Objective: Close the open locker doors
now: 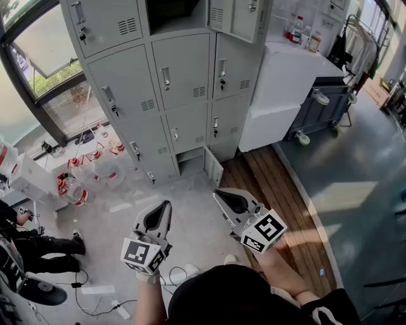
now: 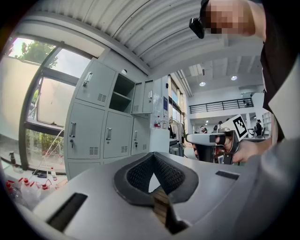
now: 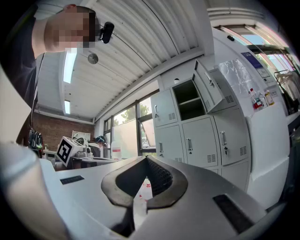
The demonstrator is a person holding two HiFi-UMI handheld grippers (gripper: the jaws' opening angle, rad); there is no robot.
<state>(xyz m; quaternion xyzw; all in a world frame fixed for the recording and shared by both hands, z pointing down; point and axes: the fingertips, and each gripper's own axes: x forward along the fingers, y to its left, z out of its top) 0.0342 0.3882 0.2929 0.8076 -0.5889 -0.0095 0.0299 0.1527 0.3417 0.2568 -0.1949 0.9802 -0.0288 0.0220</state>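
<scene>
Step in hand: approach. Neither tool touches a door yet. The left tool (image 1: 167, 207) and right tool (image 1: 219, 193) are level and near the person, each with its jaws closed together and empty. The locker bank (image 1: 181, 82) stands at the far side. 2 doors are open: the upper door (image 1: 236, 18), swung out to the right, and the lower door (image 1: 214, 167) at floor level. Next move, as judged: advance, then push 1 door face toward its frame.

My left claw (image 1: 167, 205) and right claw (image 1: 218, 193) are pale grey, wedge-shaped shells. Black ribbed pads (image 2: 138, 174) line a teardrop hollow in each. Each carries a white cube (image 1: 265, 232) printed with black square markers. My sleeve (image 1: 317, 311) is dark.
</scene>
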